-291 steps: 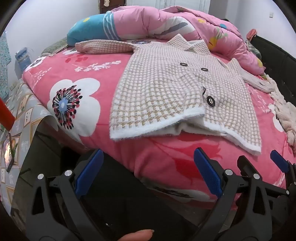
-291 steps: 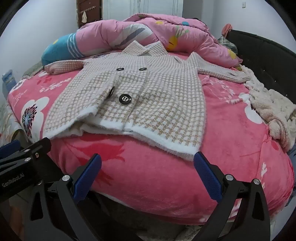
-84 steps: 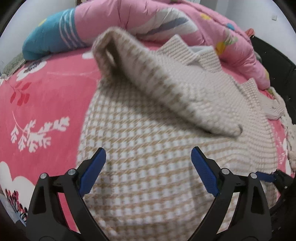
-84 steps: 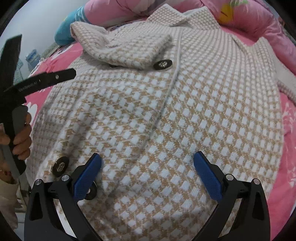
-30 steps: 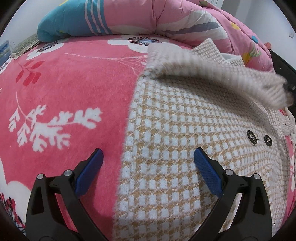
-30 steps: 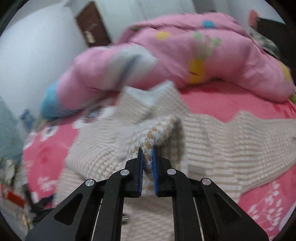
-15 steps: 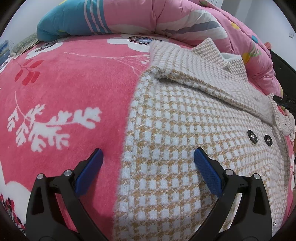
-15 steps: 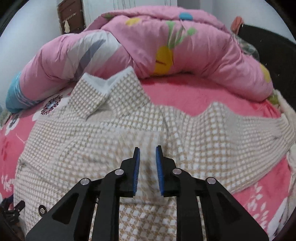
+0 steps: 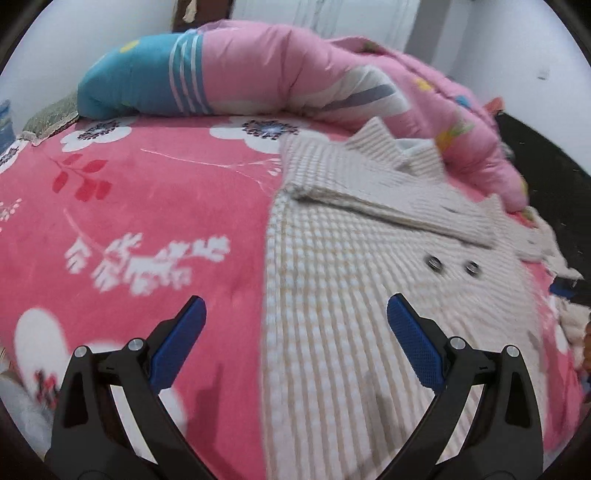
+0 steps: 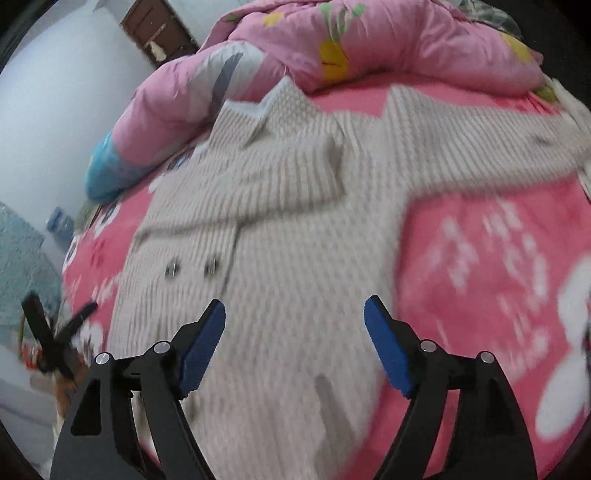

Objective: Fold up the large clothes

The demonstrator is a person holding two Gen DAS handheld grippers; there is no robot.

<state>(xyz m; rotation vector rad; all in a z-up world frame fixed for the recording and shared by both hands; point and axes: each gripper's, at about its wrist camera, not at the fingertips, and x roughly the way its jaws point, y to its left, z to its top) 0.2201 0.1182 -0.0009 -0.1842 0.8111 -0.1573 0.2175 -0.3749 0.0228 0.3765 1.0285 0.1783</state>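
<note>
A beige-and-white checked jacket (image 9: 351, 295) lies face up on the pink floral blanket (image 9: 147, 206), collar toward the pillows. Its left sleeve (image 10: 291, 181) is folded across the chest above two dark buttons (image 9: 434, 263). The other sleeve (image 10: 517, 144) stretches out to the right. My left gripper (image 9: 295, 343) is open over the jacket's left edge, one pad above the blanket and one above the cloth, with nothing between them. My right gripper (image 10: 293, 347) hovers over the jacket's lower front with its jaws opening and nothing between them. The left gripper (image 10: 55, 343) also shows blurred at that view's left edge.
A rolled pink duvet (image 9: 295, 74) with a blue end (image 9: 140, 85) lies along the head of the bed. A dark bed frame (image 9: 546, 155) runs along the right side. Some cream fluffy cloth (image 9: 574, 317) sits at the right edge. A brown door (image 10: 155, 26) is behind.
My right gripper has let go of the sleeve, opened wide and drawn back toward the jacket's hem. The sleeve now rests across the chest. My left gripper has backed off and risen slightly.
</note>
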